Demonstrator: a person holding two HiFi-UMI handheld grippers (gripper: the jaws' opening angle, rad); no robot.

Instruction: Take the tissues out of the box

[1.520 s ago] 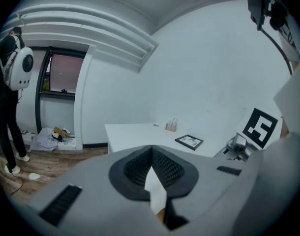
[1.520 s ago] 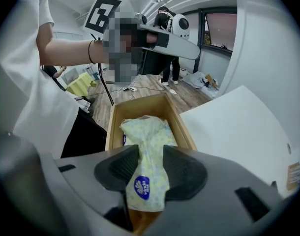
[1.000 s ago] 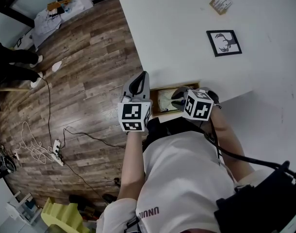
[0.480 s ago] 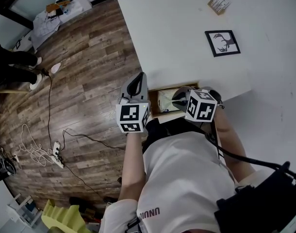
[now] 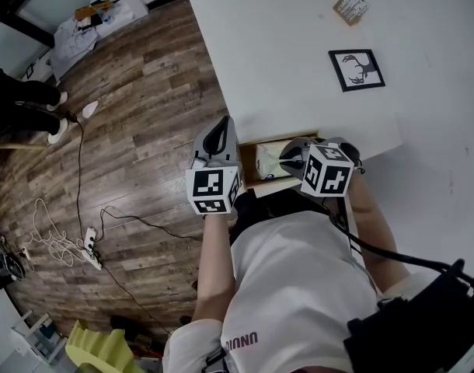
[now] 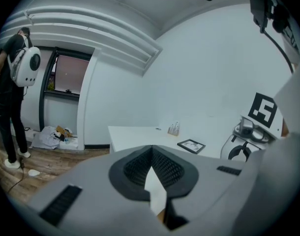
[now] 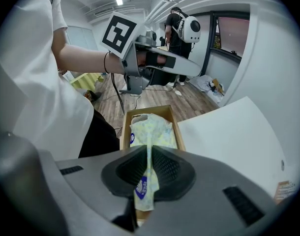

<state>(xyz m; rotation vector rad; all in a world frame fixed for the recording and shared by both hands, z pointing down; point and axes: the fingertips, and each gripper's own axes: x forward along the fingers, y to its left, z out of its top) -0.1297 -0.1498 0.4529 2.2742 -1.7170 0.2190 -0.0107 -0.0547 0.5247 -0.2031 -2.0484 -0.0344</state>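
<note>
A shallow wooden box [image 5: 261, 183] sits at the near edge of the white table [image 5: 299, 53]. Inside it lies a pale yellow-green tissue pack [image 7: 153, 128], visible in the head view as a light patch [image 5: 266, 160]. My right gripper [image 7: 149, 154] points steeply down over the box [image 7: 177, 130]. Its jaws have just been closing and now pinch a fold of the pack's wrapper. That gripper [image 5: 293, 158] covers the box's right half in the head view. My left gripper [image 5: 216, 140] hangs shut just left of the box, over the floor, holding nothing [image 6: 151, 157].
A framed deer picture [image 5: 357, 68] and a small packet [image 5: 352, 8] lie farther back on the table. Wooden floor with cables [image 5: 66, 239] and a power strip lies to the left. Another person [image 6: 12, 82] stands near a window, beside bags [image 5: 89, 18].
My right gripper has risen a little with the wrapper fold between its jaws, pulling the pack upward. The left gripper has stayed in place.
</note>
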